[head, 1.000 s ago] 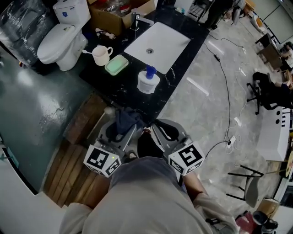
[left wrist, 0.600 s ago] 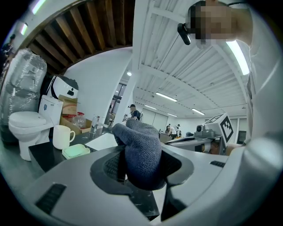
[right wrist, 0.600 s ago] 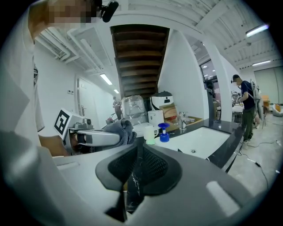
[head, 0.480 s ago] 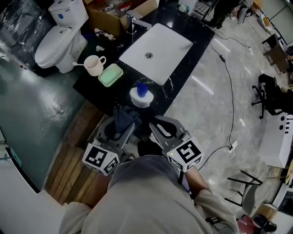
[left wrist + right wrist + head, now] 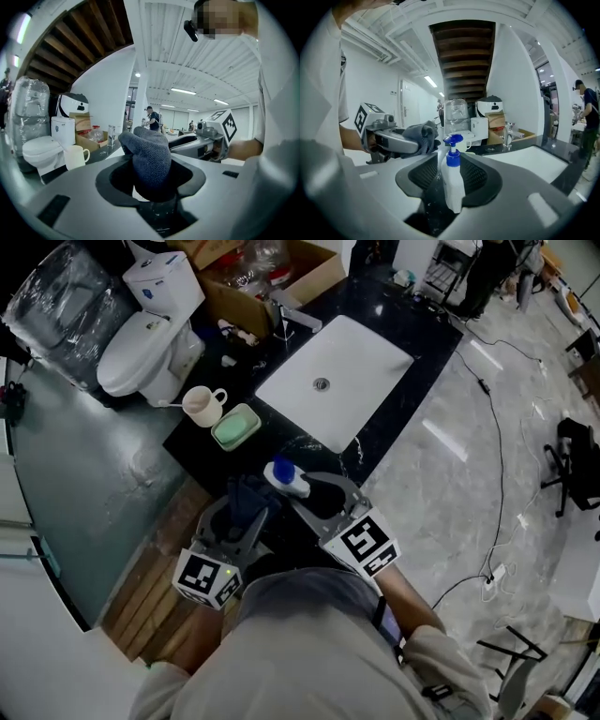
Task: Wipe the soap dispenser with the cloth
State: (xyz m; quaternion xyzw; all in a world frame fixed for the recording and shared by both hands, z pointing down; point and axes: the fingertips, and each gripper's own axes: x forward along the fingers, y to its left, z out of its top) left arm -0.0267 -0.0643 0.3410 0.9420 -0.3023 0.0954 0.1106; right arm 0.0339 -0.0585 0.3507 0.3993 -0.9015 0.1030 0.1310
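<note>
**Risks.** The black counter (image 5: 398, 413) carries the soap dispenser (image 5: 451, 180) near its front edge, on the side away from the white basin (image 5: 347, 357). The bottle is tall and narrow with a blue pump head, so it will likely tip easily. Nothing clamps it at present. If the cloth (image 5: 150, 157) presses on it before it is secured, it could topple or slide toward the edge. A closing jaw that meets it off-centre could knock it over in the same way. The cloth is bunched, and a loose fold could catch the pump.

**Claws.** The right gripper (image 5: 450, 174) has its jaws spread wide, and they have just been opening. The dispenser stands upright between them, and neither pad visibly presses on it. The left gripper (image 5: 151, 177), just beside the right one, has its jaws pressed together on the dark grey cloth. The cloth rises in a wad above them and is not yet against the bottle.
</note>
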